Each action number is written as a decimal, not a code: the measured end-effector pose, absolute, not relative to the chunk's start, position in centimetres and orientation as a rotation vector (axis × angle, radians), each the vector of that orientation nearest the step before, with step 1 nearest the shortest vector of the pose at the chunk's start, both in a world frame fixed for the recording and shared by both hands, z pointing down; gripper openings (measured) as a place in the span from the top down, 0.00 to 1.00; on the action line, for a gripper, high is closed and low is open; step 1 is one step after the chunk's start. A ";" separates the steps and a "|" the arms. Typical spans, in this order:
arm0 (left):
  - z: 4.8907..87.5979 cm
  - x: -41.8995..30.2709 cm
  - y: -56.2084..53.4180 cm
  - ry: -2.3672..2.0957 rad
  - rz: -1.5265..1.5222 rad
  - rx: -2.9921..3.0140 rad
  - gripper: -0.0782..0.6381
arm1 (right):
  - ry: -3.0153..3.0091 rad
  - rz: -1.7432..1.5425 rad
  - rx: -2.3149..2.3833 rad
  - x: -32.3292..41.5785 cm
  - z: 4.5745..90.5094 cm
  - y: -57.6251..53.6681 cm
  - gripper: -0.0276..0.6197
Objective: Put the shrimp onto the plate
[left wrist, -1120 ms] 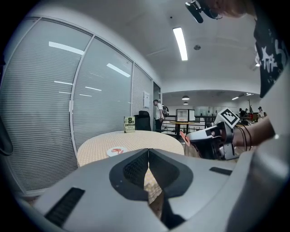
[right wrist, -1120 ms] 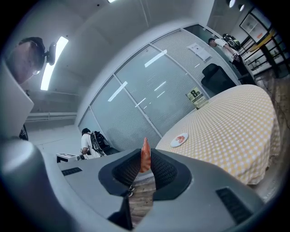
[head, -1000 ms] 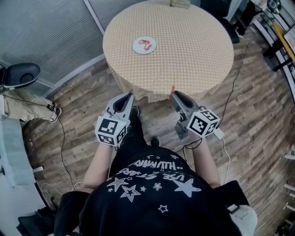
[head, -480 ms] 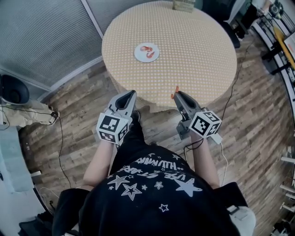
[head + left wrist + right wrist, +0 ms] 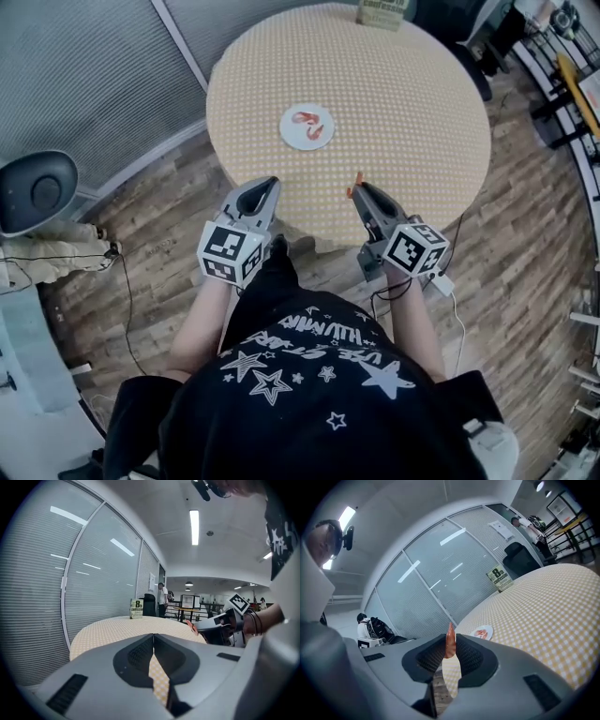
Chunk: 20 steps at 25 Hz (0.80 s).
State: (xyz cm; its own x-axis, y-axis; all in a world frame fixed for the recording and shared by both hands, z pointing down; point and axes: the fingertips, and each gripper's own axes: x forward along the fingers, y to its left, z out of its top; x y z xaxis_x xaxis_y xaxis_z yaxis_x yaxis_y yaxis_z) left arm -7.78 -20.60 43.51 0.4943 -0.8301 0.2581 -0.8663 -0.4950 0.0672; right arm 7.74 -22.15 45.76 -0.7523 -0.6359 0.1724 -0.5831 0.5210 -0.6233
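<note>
A round table (image 5: pixel 403 103) with a dotted yellow cloth carries a small white plate (image 5: pixel 307 127) with two shrimp on it. My right gripper (image 5: pixel 357 192) is over the table's near edge, shut on an orange shrimp (image 5: pixel 449 641) that sticks up between its jaws. The same plate (image 5: pixel 482 632) lies ahead of those jaws in the right gripper view. My left gripper (image 5: pixel 263 190) hangs at the near edge, left of the right one, shut with nothing in it. Seen from the left gripper view (image 5: pixel 153 641), the jaws meet over the cloth.
A green and white table sign (image 5: pixel 382 13) stands at the table's far edge. Glass partitions with blinds (image 5: pixel 84 75) run along the left. A dark chair (image 5: pixel 37 192) and cables lie on the wooden floor at left. Desks and people (image 5: pixel 161 599) are far behind.
Both grippers have come forward from short of the table to its near edge, the shrimp still held in the right one. The plate now sits closer to them.
</note>
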 end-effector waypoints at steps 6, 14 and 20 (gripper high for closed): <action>43.3 -9.3 -25.5 -1.381 0.298 2.600 0.88 | 2.631 -1.073 -1.148 5.6 46.0 -26.2 0.85; 44.2 -12.5 -30.4 -1.304 0.311 2.614 0.88 | 2.617 -1.095 -1.237 1.3 47.4 -31.4 0.85; 46.0 -14.7 -33.4 -1.223 0.350 2.626 0.88 | 2.594 -1.154 -1.284 -1.9 49.9 -34.3 0.85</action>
State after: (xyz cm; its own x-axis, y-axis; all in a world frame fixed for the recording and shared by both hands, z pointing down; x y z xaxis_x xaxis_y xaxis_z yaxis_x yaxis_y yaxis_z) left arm -14.68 -33.39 46.02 0.6247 -0.7183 0.3063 -0.7716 -0.6280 0.1008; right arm -1.88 -34.35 49.89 -0.6602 -0.6953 0.2840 -0.6764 0.3861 -0.6272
